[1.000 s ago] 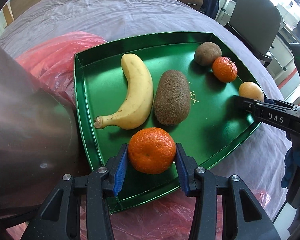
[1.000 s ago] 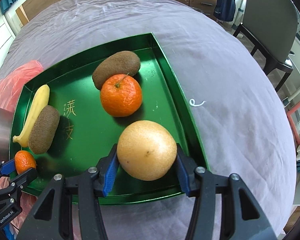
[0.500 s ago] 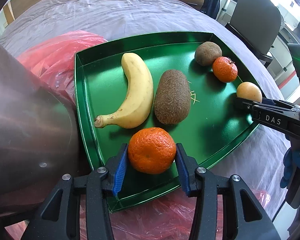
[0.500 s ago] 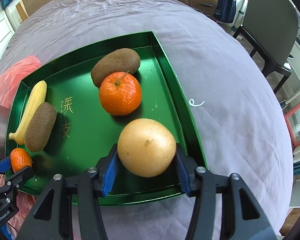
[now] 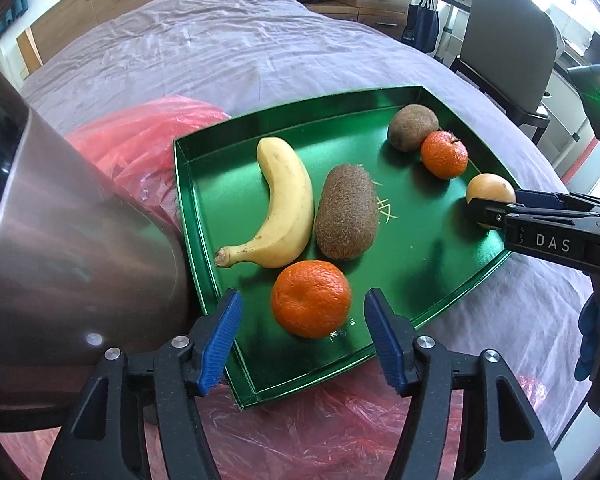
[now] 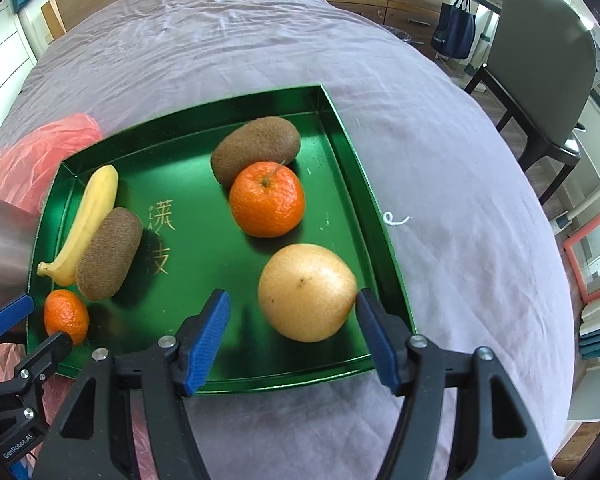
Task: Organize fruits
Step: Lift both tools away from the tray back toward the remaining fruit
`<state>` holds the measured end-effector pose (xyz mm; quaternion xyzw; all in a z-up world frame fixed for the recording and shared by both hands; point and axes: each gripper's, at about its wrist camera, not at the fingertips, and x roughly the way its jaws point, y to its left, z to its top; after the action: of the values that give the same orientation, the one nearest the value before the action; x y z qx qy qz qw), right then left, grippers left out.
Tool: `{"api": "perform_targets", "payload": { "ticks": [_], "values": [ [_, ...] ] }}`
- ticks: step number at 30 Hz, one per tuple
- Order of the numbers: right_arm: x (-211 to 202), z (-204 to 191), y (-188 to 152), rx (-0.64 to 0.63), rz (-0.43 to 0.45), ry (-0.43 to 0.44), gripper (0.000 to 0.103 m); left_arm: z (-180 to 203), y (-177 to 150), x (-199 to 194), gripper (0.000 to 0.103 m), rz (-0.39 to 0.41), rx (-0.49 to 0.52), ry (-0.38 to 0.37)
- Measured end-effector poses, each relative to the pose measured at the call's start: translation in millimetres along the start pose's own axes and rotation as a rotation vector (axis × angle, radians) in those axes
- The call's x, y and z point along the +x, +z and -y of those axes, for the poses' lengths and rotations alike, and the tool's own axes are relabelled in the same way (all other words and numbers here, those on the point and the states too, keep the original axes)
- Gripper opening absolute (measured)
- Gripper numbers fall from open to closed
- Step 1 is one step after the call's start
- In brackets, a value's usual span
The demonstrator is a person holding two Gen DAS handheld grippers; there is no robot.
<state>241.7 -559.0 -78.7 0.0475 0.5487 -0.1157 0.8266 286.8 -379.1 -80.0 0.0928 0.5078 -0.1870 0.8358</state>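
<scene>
A green tray (image 5: 419, 248) lies on a bed and also shows in the right wrist view (image 6: 204, 376). My left gripper (image 5: 303, 340) is open around a mandarin (image 5: 311, 299) that rests in the tray's near corner, with gaps on both sides. A banana (image 5: 290, 200), a long kiwi (image 5: 347, 218), a small kiwi (image 5: 412, 126) and a second mandarin (image 5: 444, 154) lie in the tray. My right gripper (image 6: 292, 336) is open around a yellow pear (image 6: 307, 292) that sits on the tray.
A steel bowl (image 5: 68, 248) stands close at the left, next to the tray. Red plastic bags (image 5: 140, 148) lie under and beside the tray. A grey chair (image 6: 539, 64) stands past the bed's right edge. A small white thread (image 6: 395, 219) lies on the sheet.
Both grippers have opened and let go: the left off the mandarin, the right off the pear. Both fruits now rest on the tray, and both grippers have drawn back slightly.
</scene>
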Motion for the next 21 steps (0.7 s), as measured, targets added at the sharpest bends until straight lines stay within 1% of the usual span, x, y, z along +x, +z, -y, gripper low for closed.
{"api": "perform_targets", "payload": {
  "ticks": [2,6,11,16,21],
  "values": [
    [-6.3,-3.2,0.4,-0.008,0.011,0.002,0.103,1.4,-0.5,-6.3,0.061,0.02,0.01,0.011],
    [-18.1,-8.8,0.2,-0.021,0.028,0.01,0.103,3.3,0.2,-15.0,0.061,0.049,0.023,0.028],
    [-31.0,-8.8,-2.4,-0.015,0.044,0.009,0.103,5.5,-1.3,-25.6,0.061,0.073,0.034,0.022],
    [-43.0,-3.8,-9.3,0.016,0.06,0.002,0.103,18.4,-12.1,-46.0,0.061,0.097,0.084,-0.017],
    [-58.1,-6.9,-20.7,0.01,0.064,0.006,0.103,39.6,-38.2,-70.3,0.062,0.101,0.183,-0.095]
  ]
}}
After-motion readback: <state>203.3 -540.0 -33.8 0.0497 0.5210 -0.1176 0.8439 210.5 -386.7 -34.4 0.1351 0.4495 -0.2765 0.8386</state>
